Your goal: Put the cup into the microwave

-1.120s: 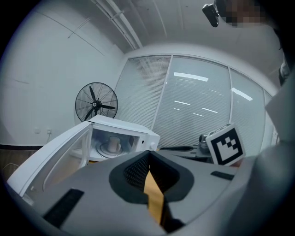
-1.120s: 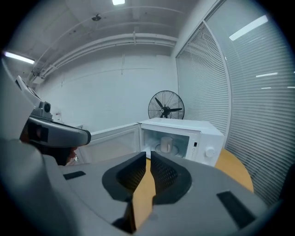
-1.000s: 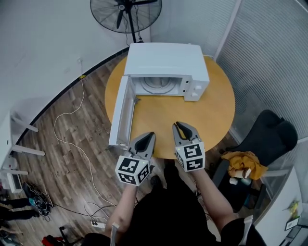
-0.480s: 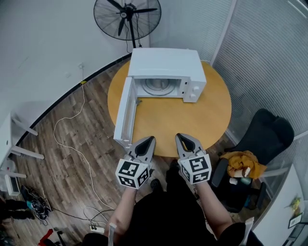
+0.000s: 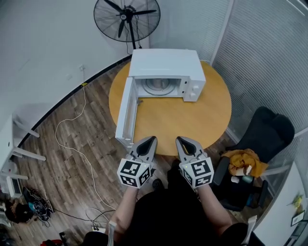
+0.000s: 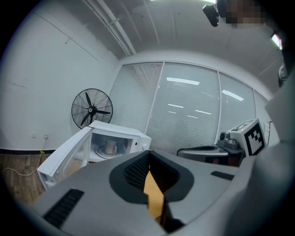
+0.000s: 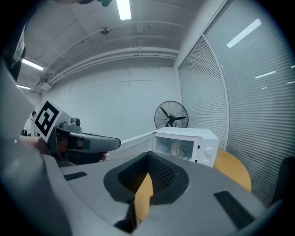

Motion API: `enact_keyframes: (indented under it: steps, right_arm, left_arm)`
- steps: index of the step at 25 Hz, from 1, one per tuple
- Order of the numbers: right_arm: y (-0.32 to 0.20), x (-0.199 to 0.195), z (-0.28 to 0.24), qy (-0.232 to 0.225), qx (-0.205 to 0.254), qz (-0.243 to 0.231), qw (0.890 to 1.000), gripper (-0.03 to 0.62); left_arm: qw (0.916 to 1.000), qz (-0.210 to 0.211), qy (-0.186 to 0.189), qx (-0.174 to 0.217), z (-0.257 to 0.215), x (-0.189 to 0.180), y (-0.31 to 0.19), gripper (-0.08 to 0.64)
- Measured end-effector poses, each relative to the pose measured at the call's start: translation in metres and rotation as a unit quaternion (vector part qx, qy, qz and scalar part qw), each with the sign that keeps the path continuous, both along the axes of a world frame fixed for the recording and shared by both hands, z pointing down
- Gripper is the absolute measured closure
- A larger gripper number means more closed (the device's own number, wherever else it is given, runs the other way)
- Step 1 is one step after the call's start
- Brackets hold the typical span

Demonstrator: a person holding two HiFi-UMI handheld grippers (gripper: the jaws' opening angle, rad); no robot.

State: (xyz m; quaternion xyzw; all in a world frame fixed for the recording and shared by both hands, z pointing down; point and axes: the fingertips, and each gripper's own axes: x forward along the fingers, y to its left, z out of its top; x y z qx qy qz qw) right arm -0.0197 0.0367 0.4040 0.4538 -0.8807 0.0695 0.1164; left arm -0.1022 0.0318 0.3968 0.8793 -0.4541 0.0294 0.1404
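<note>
I see the pale ceramic cup [image 6: 110, 146] already inside the white box-shaped microwave [image 5: 166, 72] at the round wooden table's [image 5: 192, 120] far edge, its door [image 5: 126, 113] open; my left gripper [image 5: 151, 140] & right gripper [image 5: 179, 141] are closed tight, empty, at the near edge, so prob. only door-shutting remains.

This is looking like an office: glazed partitions with slatted blinds [image 5: 269, 53] are curving round a wood-floored room, a black office chair [image 5: 267, 134] is standing beside the round table [image 5: 192, 120], a pedestal fan [image 5: 127, 13] is standing by the white wall, and strip lights [image 7: 123, 9] are glowing overhead.
</note>
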Motion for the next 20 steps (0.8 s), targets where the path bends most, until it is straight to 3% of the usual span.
enact_keyframes:
  steps: [20]
  right_arm:
    - [-0.003,0.009,0.001,-0.005,-0.012,0.0,1.0,0.584]
  left_arm:
    - [0.9999,0.012,0.0,-0.004,0.002,0.011,-0.007,0.566]
